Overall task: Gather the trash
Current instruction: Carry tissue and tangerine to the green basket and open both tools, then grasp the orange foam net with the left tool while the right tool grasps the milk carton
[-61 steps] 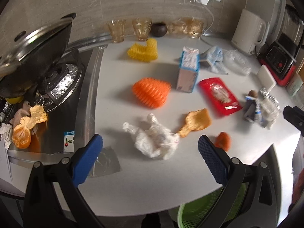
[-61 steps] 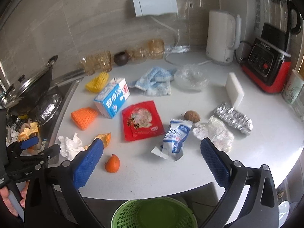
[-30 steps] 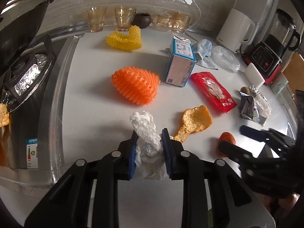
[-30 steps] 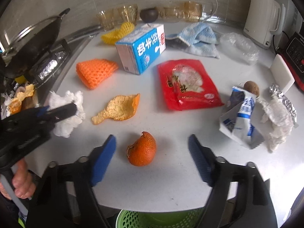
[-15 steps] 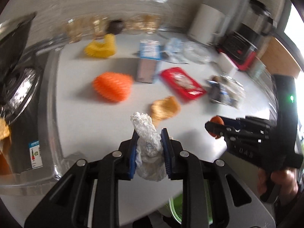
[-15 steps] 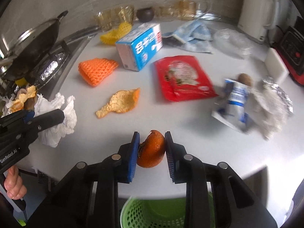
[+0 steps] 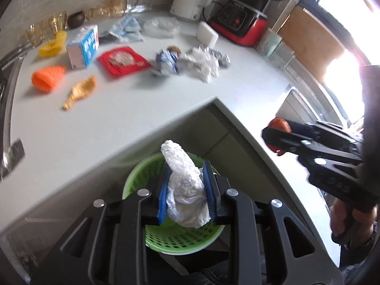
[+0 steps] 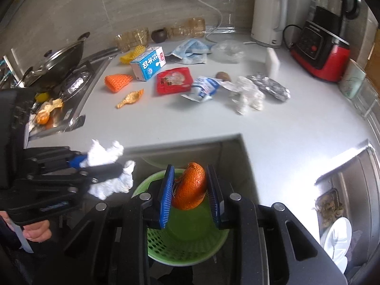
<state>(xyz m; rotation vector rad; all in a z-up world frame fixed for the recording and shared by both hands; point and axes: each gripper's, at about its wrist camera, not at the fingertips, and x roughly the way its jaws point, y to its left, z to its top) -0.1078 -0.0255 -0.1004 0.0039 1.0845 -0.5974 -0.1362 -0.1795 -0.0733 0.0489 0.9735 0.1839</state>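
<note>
1. My left gripper [image 7: 186,190] pinched the crumpled white tissue [image 7: 184,185], its jaws easing apart, directly above the green basket [image 7: 142,182];
2. My right gripper [image 8: 190,192] was clamped on the orange peel [image 8: 190,190], also above that basket [image 8: 185,244], which stood below the counter [image 8: 273,128] edge.

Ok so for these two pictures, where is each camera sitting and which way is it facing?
Left wrist view: on the left gripper, looking steeply down past the crumpled tissue it clamps into the green basket; the right gripper and a hand show at right.
Right wrist view: on the right gripper, looking steeply down past the orange peel it clamps; the left gripper and a hand show at left.
Shared: basket, countertop, milk carton, red packet.
</note>
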